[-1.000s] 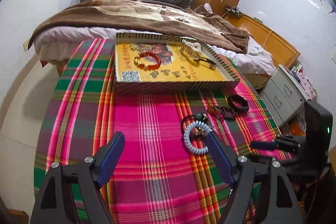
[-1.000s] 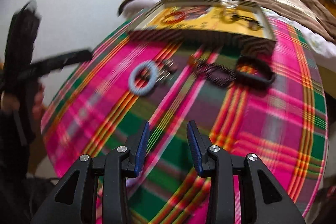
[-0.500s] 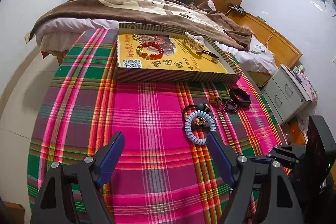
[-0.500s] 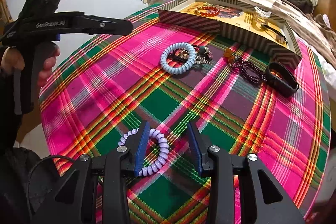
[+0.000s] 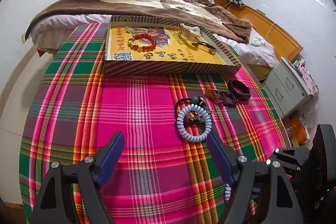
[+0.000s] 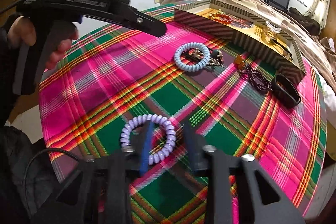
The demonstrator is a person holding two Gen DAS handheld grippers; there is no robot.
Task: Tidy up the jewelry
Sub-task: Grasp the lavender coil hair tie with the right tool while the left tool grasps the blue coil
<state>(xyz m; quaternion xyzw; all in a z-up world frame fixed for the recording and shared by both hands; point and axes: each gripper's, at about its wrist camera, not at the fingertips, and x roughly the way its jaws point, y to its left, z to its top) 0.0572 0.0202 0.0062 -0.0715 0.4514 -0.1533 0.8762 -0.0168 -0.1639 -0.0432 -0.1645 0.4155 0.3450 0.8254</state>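
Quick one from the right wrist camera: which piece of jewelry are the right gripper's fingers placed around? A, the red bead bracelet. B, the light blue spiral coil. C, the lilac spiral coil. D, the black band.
C: one finger of the right gripper sits inside the lilac spiral coil and the other outside, with the jaws closing on its near side; the other pieces lie farther off.

Right gripper [image 6: 166, 144] came down over lilac coil band [image 6: 161, 140]; fingers closing astride its ring.
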